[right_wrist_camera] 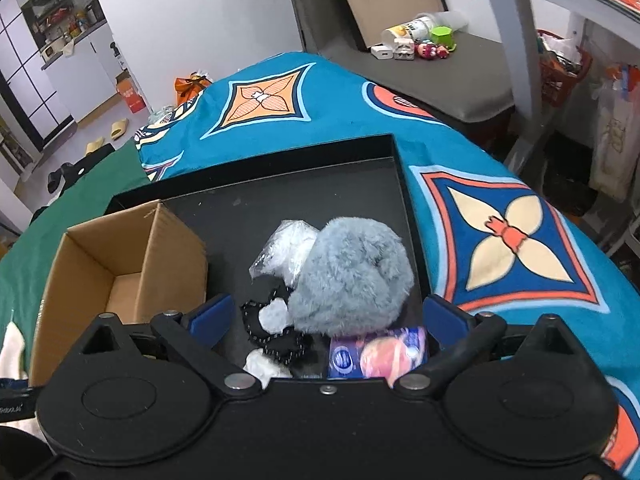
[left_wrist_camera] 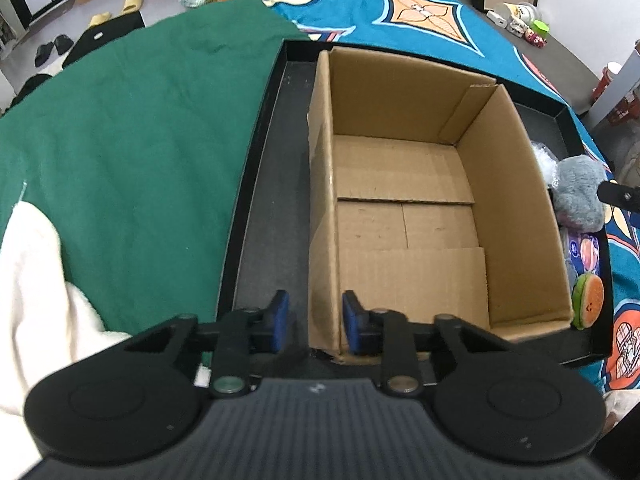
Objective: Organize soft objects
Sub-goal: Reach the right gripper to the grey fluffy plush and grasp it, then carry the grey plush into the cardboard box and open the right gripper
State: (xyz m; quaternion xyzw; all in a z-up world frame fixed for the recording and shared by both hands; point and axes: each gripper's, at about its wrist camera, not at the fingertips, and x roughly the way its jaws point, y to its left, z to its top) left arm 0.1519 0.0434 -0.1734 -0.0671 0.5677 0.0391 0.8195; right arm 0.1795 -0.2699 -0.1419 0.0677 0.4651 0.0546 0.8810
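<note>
An empty cardboard box (left_wrist_camera: 408,216) stands in a black tray (left_wrist_camera: 276,184). My left gripper (left_wrist_camera: 316,320) straddles the box's near left wall, one blue pad on each side, partly closed; whether the pads press the wall is unclear. My right gripper (right_wrist_camera: 328,316) is open wide over a grey furry plush (right_wrist_camera: 352,272), which lies in the tray (right_wrist_camera: 280,196) right of the box (right_wrist_camera: 120,264). Beside the plush lie a clear plastic bag (right_wrist_camera: 288,248), a black and white soft piece (right_wrist_camera: 272,324) and a purple printed packet (right_wrist_camera: 376,352). A burger plush (left_wrist_camera: 588,300) sits by the box.
A green cloth (left_wrist_camera: 132,140) covers the left of the bed, a teal patterned blanket (right_wrist_camera: 500,232) the right. A white fleece (left_wrist_camera: 28,280) lies at near left. A grey bench (right_wrist_camera: 448,72) with small toys stands beyond the bed.
</note>
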